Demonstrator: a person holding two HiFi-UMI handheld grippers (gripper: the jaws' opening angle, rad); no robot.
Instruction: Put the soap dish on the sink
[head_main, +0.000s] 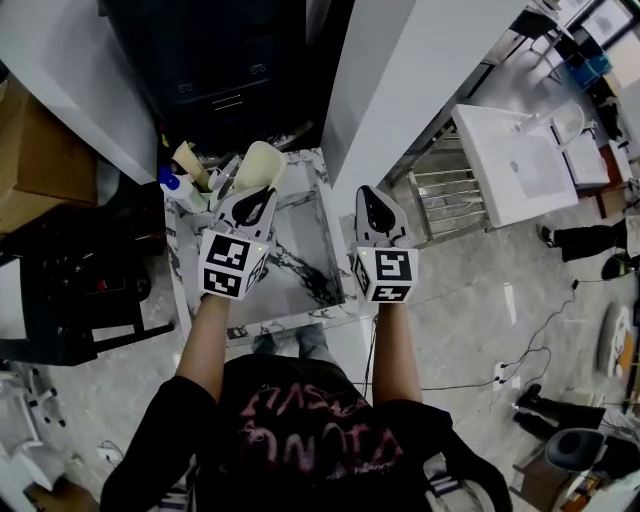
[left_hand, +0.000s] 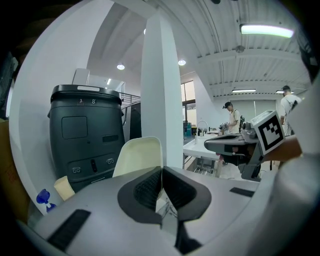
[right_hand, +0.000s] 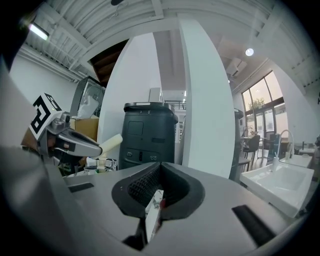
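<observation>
The soap dish (head_main: 258, 165) is a cream oval shell. My left gripper (head_main: 257, 194) is shut on its near edge and holds it over the back left of the marble sink (head_main: 292, 318). In the left gripper view the soap dish (left_hand: 139, 155) stands up just beyond the closed jaws. The right gripper view shows the soap dish (right_hand: 111, 142) sticking out of the left gripper (right_hand: 75, 143). My right gripper (head_main: 373, 194) hovers over the sink's right rim, shut with nothing in it, and its jaws (right_hand: 159, 185) meet.
A blue-capped bottle (head_main: 170, 181) and a cream item (head_main: 189, 160) stand at the sink's back left corner. A white pillar (head_main: 400, 80) rises right behind it, beside a dark cabinet (head_main: 230, 60). A chrome rack (head_main: 445, 195) and a white basin (head_main: 515, 160) lie to the right.
</observation>
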